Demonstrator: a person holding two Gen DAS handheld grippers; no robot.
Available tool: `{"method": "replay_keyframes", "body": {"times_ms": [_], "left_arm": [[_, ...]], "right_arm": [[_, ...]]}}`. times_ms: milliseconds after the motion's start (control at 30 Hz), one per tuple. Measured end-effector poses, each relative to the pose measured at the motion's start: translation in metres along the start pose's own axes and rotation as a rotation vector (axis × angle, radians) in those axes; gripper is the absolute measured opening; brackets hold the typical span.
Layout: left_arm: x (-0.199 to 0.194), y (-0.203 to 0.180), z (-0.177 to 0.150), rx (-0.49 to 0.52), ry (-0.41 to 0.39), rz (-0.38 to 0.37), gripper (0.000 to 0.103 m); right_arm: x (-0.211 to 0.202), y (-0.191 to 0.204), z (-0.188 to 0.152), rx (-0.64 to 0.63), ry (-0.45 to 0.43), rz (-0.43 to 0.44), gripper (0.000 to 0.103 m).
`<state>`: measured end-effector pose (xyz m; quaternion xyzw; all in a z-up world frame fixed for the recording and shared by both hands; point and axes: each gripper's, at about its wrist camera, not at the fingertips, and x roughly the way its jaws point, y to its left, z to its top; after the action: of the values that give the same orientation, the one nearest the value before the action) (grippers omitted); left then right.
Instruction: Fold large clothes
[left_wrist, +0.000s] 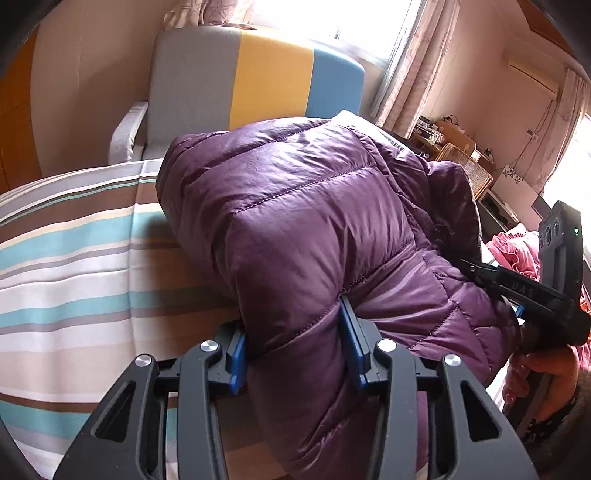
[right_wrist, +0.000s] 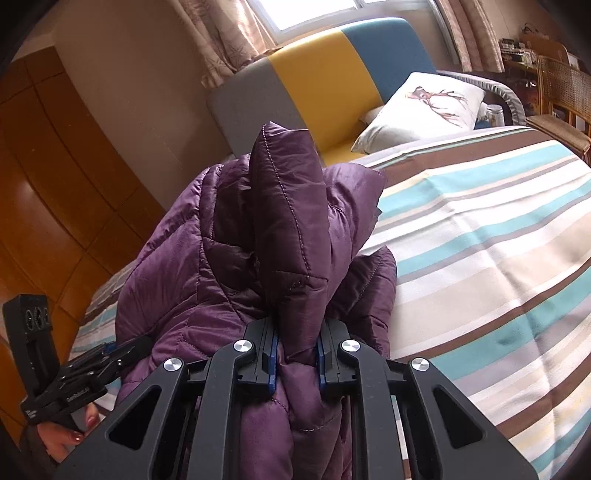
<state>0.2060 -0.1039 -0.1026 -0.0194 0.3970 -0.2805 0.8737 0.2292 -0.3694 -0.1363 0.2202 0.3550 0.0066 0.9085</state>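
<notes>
My left wrist camera looks forward and down along my left gripper (left_wrist: 293, 338), very near the purple jacket (left_wrist: 295, 221), toward the headboard (left_wrist: 255, 77) and the window wall. My right wrist camera sits equally close behind my right gripper (right_wrist: 297, 356), facing the same headboard, probably from farther right. Both share the jacket, the striped bedspread (left_wrist: 74, 258) and each other's gripper.

Raised letters "DAS" on the black arm of the right gripper (left_wrist: 471, 267) seen from the left wrist, small white print on the body of the left gripper (right_wrist: 110, 349) seen from the right wrist, too small to read
</notes>
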Motion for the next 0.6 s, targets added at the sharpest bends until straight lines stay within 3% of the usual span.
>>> {"method": "replay_keyframes", "body": {"times_ms": [133,200,233,367,533,600], "left_arm": [[0.006,0.0,0.0,0.012,0.023,0.024,0.05],[0.009,-0.003,0.0,0.022,0.031,0.041,0.053],[0.01,-0.003,0.0,0.024,0.031,0.052,0.056],[0.013,-0.002,-0.002,0.028,0.032,0.059,0.061],[0.019,-0.003,0.0,0.059,0.036,0.077,0.063],[0.021,-0.004,0.0,0.061,0.038,0.08,0.063]], "right_arm": [[0.01,-0.014,-0.001,0.065,0.025,-0.026,0.03],[0.012,-0.021,-0.002,0.068,0.031,-0.072,0.056],[0.011,-0.024,-0.003,0.069,0.029,-0.096,0.064],[0.015,-0.038,0.0,0.082,0.068,-0.086,0.083],[0.048,-0.063,0.007,0.206,0.206,0.028,0.083],[0.061,-0.069,0.007,0.249,0.241,0.093,0.078]]}}
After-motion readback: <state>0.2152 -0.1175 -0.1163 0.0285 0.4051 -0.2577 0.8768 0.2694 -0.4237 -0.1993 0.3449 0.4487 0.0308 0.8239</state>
